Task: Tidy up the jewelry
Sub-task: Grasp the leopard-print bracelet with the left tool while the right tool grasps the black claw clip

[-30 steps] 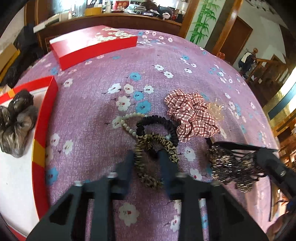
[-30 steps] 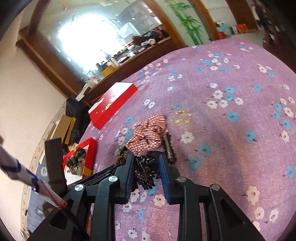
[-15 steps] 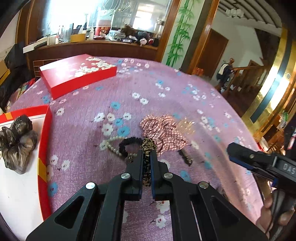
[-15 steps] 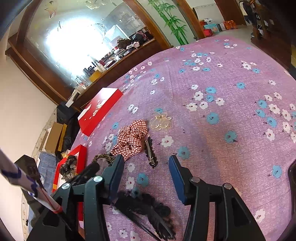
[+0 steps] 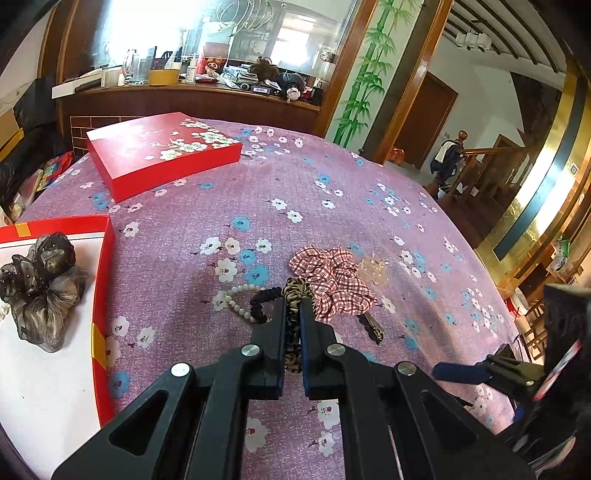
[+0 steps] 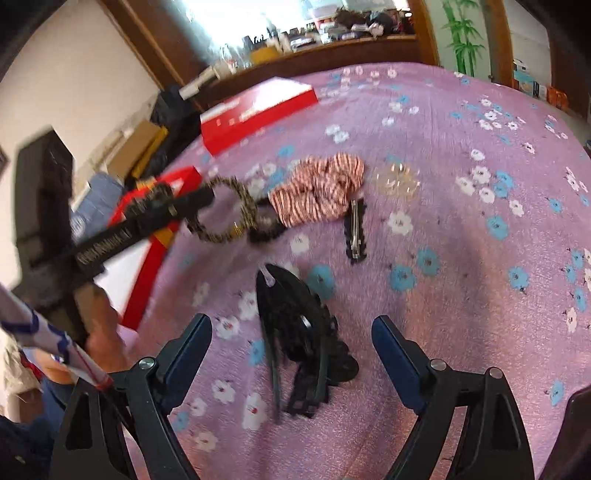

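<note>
Your left gripper is clenched on the leopard hair tie, lifted off the table's middle for the red tray (left edge). Your right gripper, jaws just opened, straddles the black claw clip, untouched.

Your views bright with daylight, blown-out glare off the mirror, fisheye-bent dark corners, your right view motion-blurred.

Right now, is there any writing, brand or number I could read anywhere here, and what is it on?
Nothing reads clearly.
Gold lettering on the left gripper's side: blurred, unreadable.
White barcode label on the back counter: too small.
Red box lid: flowers only, no words.
</note>
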`<act>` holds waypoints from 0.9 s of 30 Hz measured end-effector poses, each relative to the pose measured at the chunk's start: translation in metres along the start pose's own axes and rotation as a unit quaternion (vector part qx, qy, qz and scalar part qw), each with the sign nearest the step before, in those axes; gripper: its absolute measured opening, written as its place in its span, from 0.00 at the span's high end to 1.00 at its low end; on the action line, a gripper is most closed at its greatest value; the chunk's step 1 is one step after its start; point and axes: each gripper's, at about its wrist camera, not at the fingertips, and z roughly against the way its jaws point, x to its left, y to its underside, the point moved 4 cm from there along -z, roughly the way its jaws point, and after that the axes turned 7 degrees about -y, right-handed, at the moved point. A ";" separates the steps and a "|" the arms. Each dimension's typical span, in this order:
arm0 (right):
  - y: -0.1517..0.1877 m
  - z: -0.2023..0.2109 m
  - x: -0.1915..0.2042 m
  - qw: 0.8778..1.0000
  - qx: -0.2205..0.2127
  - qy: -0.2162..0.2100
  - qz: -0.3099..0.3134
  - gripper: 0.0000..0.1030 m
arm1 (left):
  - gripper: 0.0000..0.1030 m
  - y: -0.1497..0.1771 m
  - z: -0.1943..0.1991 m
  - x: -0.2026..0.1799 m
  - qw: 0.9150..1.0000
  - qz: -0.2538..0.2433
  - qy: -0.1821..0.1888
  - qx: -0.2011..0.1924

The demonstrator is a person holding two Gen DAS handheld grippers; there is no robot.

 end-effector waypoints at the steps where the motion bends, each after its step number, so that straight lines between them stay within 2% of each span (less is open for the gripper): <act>1: 0.003 -0.005 0.002 1.000 0.009 0.011 0.010 0.11 | 0.94 0.000 0.000 0.000 1.000 0.001 0.000 0.000; 5: 0.009 -0.020 0.009 0.998 0.029 0.033 0.038 0.14 | 0.94 0.001 -0.002 0.000 1.000 0.003 0.002 0.005; 7: 0.012 -0.026 0.010 0.997 0.037 0.043 0.048 0.34 | 0.94 0.002 -0.002 0.000 1.000 0.003 0.003 0.005; 8: 0.011 -0.026 0.010 0.997 0.032 0.048 0.050 0.38 | 0.94 0.002 -0.002 0.000 1.000 0.003 0.002 0.004; 9: 0.011 -0.025 0.009 0.998 0.030 0.043 0.046 0.49 | 0.94 0.002 -0.002 0.000 1.000 0.004 0.003 0.005; 10: 0.010 -0.023 0.007 0.998 0.028 0.033 0.037 0.52 | 0.94 0.002 -0.002 0.000 1.000 0.004 0.003 0.005; 13: 0.004 -0.012 0.001 1.000 0.000 0.019 0.013 0.55 | 0.94 0.002 -0.002 -0.001 1.000 0.004 0.006 0.004; 16: -0.005 0.003 -0.006 0.999 -0.046 0.019 -0.015 0.56 | 0.94 0.001 0.000 -0.002 1.000 0.004 0.011 0.001; 17: -0.008 0.010 -0.011 0.997 -0.070 0.025 -0.027 0.56 | 0.94 0.001 0.001 -0.003 1.000 0.004 0.013 -0.001; 22: -0.016 0.029 -0.013 0.989 -0.137 0.028 -0.046 0.56 | 0.94 0.001 0.005 -0.006 1.000 0.002 0.021 -0.009; 24: -0.017 0.034 -0.011 0.987 -0.153 0.024 -0.050 0.56 | 0.94 0.001 0.005 -0.007 1.000 -0.001 0.021 -0.008; 27: -0.015 0.033 -0.008 0.987 -0.151 0.023 -0.050 0.56 | 0.94 0.003 0.003 -0.009 1.000 -0.005 0.019 -0.005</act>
